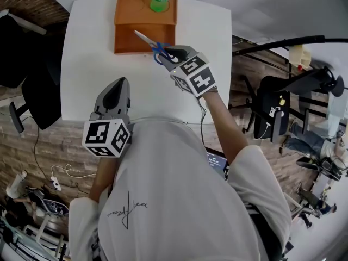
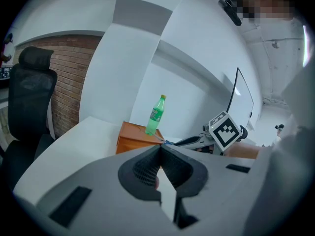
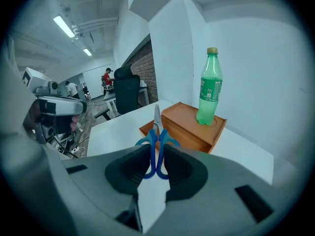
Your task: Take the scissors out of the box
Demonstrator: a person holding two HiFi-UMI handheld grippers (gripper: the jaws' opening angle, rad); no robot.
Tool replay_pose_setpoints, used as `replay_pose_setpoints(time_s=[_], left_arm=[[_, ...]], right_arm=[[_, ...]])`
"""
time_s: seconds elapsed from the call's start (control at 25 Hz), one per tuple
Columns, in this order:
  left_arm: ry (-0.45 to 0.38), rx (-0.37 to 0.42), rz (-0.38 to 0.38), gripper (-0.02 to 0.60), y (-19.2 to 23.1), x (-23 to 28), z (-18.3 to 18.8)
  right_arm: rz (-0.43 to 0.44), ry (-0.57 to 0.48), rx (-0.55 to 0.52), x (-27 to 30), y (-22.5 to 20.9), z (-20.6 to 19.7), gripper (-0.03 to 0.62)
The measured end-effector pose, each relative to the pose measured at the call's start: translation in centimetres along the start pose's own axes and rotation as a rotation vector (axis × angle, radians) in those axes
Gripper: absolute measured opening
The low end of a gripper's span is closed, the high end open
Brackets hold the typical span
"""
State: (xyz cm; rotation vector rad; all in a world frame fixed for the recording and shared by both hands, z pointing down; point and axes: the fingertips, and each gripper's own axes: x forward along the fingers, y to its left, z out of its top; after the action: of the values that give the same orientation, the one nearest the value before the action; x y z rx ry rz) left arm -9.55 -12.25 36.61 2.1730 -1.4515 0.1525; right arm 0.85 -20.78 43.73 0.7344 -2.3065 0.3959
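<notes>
Gripping the scissors (image 3: pixel 157 132) by their blue handle loops, the right gripper (image 3: pixel 156 156) has its jaws closed on them, pads pressing from both sides. The blades are shut and point away from the gripper toward the box (image 3: pixel 189 124).

Head view: the blade tip lies over the box's open front section. The handles and gripper are over the table (image 1: pixel 87 75), just short of the box. The scissors look lifted off the box floor; how high cannot be told.

The bottle (image 3: pixel 209 85) stands upright in a recess on the box's raised back part, beyond the tip.

Left gripper (image 2: pixel 161 150): jaws together, nothing between them, near the table's near edge, well apart from the box.

Step in hand (judgement): drawing the scissors clear of the box.
- Hold the squeeze steady, since the rounded loops could pivot in the pads.
- Pull back along the blade line and slightly up, so the tip clears the front lip.
- Steer the tip away from the bottle.
- Set the scissors down on bare table.
</notes>
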Motion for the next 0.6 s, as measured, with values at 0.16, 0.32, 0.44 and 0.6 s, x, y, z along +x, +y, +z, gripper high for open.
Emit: replay_pose_setpoints(time_s=[0.16, 0.32, 0.44, 0.6], left_arm=[[-0.006, -0.002, 0.003, 0.008, -0.2, -0.3, 0.0], [-0.008, -0.008, 0.005, 0.008, -0.5, -0.3, -0.2], [-0.01, -0.011, 0.008, 0.008, -0.6, -0.5, -0.3], [-0.015, -0.014, 0.009, 0.008, -0.9, -0.6, -0.4]], right_arm=[[0.006, -0.036, -0.009, -1.0, 0.8, 0.0, 0.095], [0.011, -0.073, -0.011, -1.9, 1.2, -0.1, 0.095], [0.016, -0.102, -0.021, -2.5, 1.9, -0.1, 0.095], [0.025, -0.125, -0.01, -3.2, 2.5, -0.3, 0.097]])
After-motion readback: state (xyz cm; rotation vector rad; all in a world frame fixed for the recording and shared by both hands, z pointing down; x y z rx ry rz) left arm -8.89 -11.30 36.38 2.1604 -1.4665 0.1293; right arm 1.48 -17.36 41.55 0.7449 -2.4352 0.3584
